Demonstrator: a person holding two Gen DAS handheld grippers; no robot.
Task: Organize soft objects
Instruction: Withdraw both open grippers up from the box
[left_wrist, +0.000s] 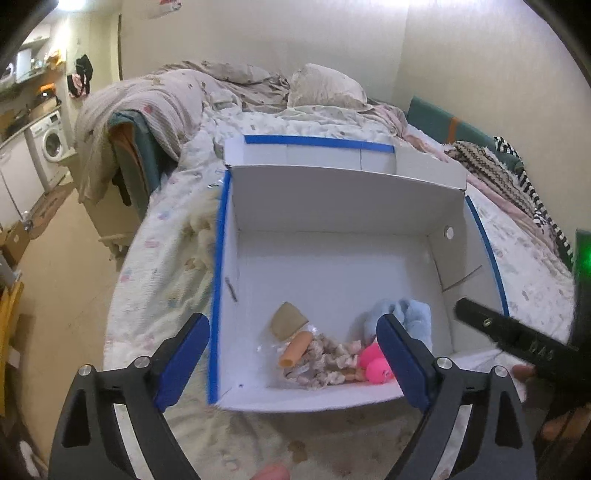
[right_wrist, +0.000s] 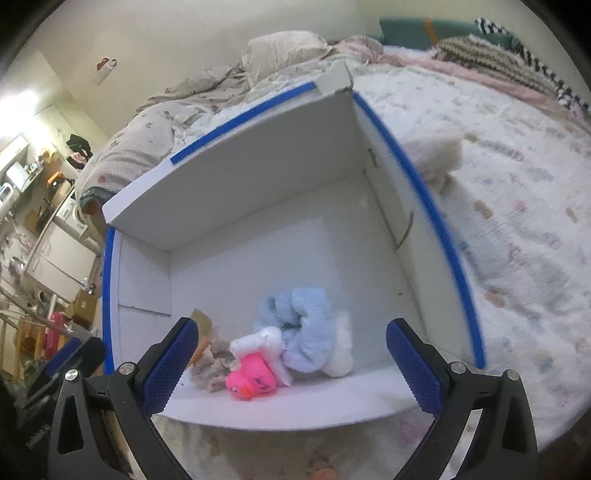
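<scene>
A white cardboard box (left_wrist: 332, 184) with blue tape on its edges sits on the bed; it also shows in the right wrist view (right_wrist: 236, 177). Inside at its near wall lie a light blue plush (left_wrist: 413, 314) (right_wrist: 306, 321), a pink toy (left_wrist: 373, 363) (right_wrist: 251, 380), a frilly doll in a plastic bag (left_wrist: 321, 354) and a tan piece (left_wrist: 288, 321). My left gripper (left_wrist: 293, 363) is open and empty above the box's near left corner. My right gripper (right_wrist: 291, 367) is open and empty above the near wall. A cream fluffy object (right_wrist: 432, 155) lies outside the box.
The box rests on a white patterned bedspread (right_wrist: 517, 221). A rumpled duvet and pillow (left_wrist: 325, 86) lie at the bed's far end. Striped clothes (left_wrist: 509, 173) lie along the right side. A washing machine (left_wrist: 50, 142) and cupboards stand at the left across the floor.
</scene>
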